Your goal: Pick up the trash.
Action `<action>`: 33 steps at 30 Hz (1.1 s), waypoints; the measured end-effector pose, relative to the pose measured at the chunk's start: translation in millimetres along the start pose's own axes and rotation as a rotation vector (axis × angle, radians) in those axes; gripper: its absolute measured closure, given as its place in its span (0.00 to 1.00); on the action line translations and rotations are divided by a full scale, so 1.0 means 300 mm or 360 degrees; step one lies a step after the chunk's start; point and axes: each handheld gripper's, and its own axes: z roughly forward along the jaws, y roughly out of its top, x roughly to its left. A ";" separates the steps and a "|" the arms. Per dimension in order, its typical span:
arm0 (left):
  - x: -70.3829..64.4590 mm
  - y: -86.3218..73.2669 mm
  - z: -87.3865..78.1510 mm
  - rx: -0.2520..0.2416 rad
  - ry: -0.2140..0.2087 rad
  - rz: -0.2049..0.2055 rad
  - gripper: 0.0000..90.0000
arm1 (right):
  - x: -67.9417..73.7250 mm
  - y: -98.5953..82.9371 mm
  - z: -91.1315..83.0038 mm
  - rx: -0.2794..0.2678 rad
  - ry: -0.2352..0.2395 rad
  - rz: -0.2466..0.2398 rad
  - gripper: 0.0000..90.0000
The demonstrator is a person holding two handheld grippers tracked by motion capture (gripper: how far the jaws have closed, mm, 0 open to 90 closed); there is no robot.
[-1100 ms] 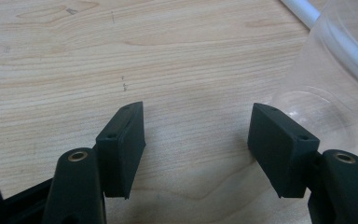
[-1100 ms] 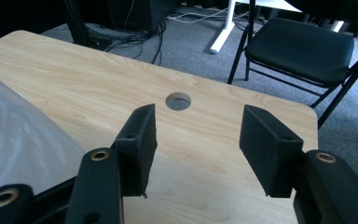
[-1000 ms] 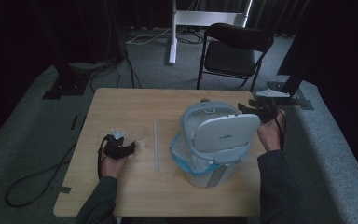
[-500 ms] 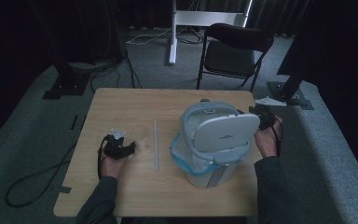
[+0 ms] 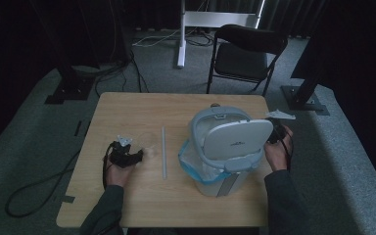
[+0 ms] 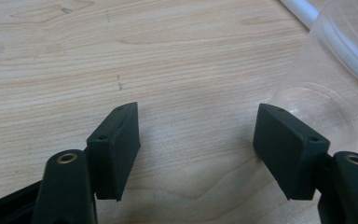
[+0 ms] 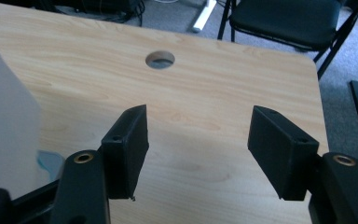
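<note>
A white bin [image 5: 230, 142] with a raised swing lid and a blue liner [image 5: 188, 159] stands on the right half of the wooden table [image 5: 142, 107]. My right gripper [image 5: 274, 129] is just right of the lid, held by a hand. Its jaws [image 7: 198, 112] are open over bare wood, with the bin's white side [image 7: 4, 116] at the left. My left gripper [image 5: 134, 155] rests on the table's left part. It is open [image 6: 196, 112], with nothing between the pads. A clear plastic cup [image 6: 326, 93] lies against its right pad, and the cup [image 5: 150, 146] sits beside a white straw [image 5: 163, 152].
A round cable hole [image 7: 160, 59] pierces the table's far edge. Beyond the table stand a black folding chair [image 5: 247, 51] and a white stand [image 5: 181, 34]. Black cables [image 5: 34, 186] trail on the grey floor at the left.
My right gripper has drawn back toward the person, along the right side of the bin's lid. The left gripper, cup and straw have not moved.
</note>
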 end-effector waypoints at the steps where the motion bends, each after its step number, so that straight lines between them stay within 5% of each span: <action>1: -0.001 0.000 0.000 0.0000 -0.0001 -0.0001 0.34 | -0.001 -0.006 0.003 0.0003 -0.0004 -0.0002 0.40; 8: -0.001 0.000 -0.004 0.0013 -0.0004 -0.0003 0.33 | -0.005 -0.067 0.034 0.0036 -0.0016 0.0038 0.42; 12: -0.002 0.001 -0.014 0.0023 0.0000 -0.0017 0.47 | 0.000 -0.093 0.050 0.0048 -0.0022 0.0050 0.42; 20: 0.016 0.012 -0.061 -0.0045 -0.0066 -0.0087 0.65 | -0.002 -0.160 0.091 0.0109 -0.0031 0.0079 0.42; 33: 0.039 0.052 -0.162 -0.0128 -0.0191 -0.0168 0.71 | 0.004 -0.230 0.114 0.0194 -0.0067 0.0054 0.42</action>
